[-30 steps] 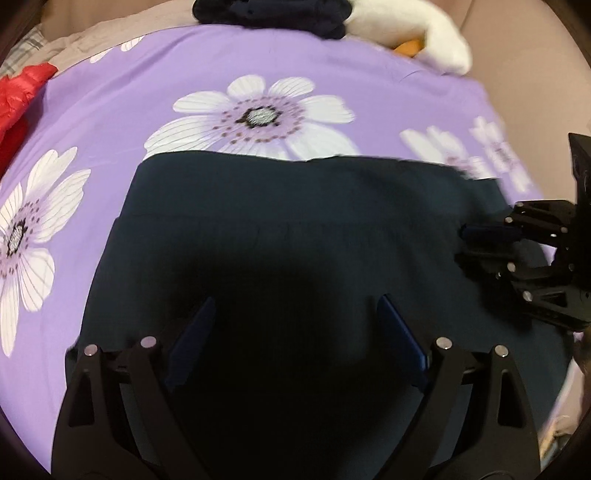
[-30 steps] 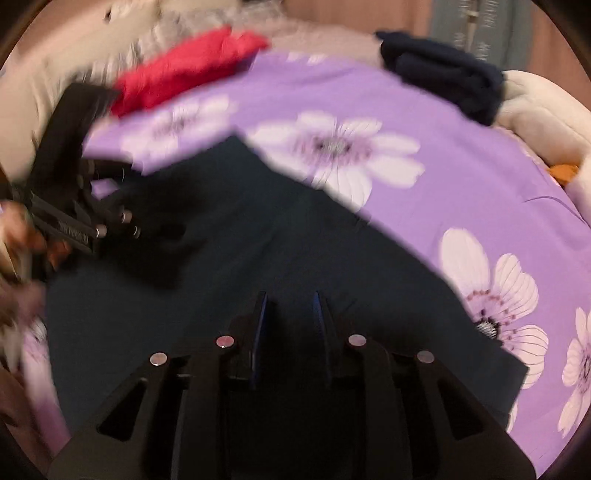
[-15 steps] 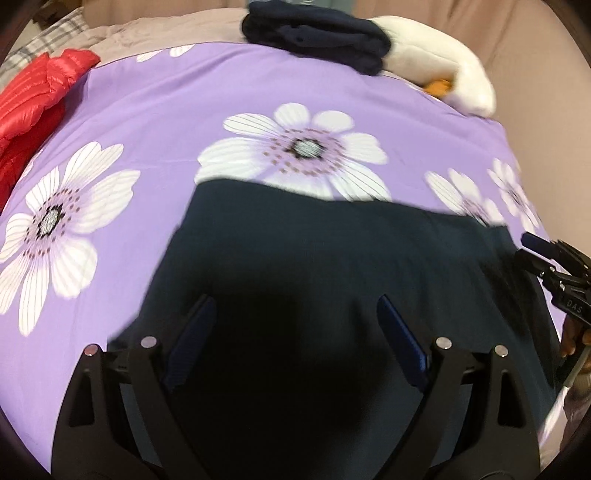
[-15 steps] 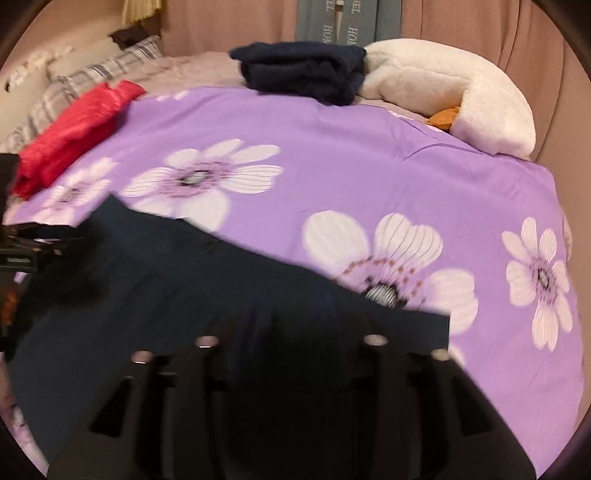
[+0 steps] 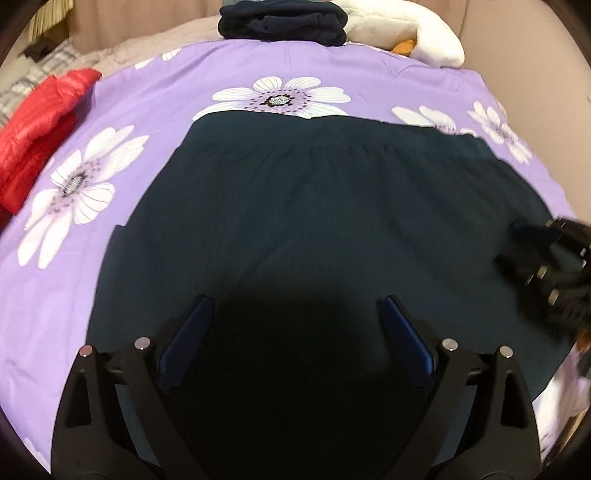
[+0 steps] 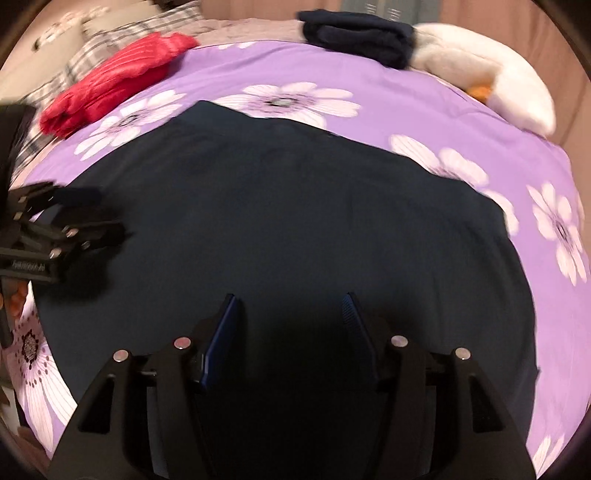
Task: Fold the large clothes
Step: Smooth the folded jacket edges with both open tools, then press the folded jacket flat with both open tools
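Note:
A large dark navy garment (image 5: pixel 325 206) lies spread flat on the purple flowered bedspread (image 5: pixel 155 110); its gathered waistband runs along the far edge. It also fills the right wrist view (image 6: pixel 295 206). My left gripper (image 5: pixel 297 310) is open and empty above the garment's near part. My right gripper (image 6: pixel 290 306) is open and empty above the garment too. Each gripper shows in the other's view: the right one (image 5: pixel 546 258) at the garment's right side, the left one (image 6: pixel 62 232) at its left side.
A red puffer jacket (image 5: pixel 37 125) lies at the left edge of the bed. A folded dark garment (image 5: pixel 284 18) and a white plush toy (image 5: pixel 417 33) sit at the far end. Plaid bedding (image 6: pixel 110 33) lies beyond the jacket.
My right gripper has opened; it was shut a second ago. Both grippers have pulled back and up from the garment, which now lies flat.

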{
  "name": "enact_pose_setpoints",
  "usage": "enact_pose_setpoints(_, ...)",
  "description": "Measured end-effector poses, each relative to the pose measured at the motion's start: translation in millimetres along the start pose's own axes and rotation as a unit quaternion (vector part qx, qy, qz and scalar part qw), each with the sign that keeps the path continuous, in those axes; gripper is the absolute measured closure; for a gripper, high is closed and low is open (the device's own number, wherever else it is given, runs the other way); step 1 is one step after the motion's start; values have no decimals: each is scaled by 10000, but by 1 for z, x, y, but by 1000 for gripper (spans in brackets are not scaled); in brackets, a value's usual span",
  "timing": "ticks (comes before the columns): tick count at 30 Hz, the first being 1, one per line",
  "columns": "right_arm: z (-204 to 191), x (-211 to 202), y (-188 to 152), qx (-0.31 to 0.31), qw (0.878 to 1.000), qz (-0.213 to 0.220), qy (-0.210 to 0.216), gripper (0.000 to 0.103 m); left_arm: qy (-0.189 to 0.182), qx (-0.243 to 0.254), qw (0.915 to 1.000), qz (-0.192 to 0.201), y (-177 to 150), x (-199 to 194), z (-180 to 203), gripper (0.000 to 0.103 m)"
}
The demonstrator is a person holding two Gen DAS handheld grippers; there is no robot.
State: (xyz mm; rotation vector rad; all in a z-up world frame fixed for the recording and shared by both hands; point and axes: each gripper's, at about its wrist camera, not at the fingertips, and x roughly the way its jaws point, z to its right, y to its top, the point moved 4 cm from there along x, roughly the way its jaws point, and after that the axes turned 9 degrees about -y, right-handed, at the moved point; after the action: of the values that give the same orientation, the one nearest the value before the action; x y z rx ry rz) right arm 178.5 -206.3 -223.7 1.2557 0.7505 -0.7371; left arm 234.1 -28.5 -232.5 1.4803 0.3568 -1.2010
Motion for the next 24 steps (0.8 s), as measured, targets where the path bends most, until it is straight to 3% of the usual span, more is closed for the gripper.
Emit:
enact_pose_setpoints(16,82,-26,-68,1196,9900,-74,-742,44,313,229,9992,105,-21,-22,-4,8)
enact_pose_setpoints(24,116,-49,-99,1788,9792,-18,-963,44,366,-284,9989,79,-36,-35,-30,3)
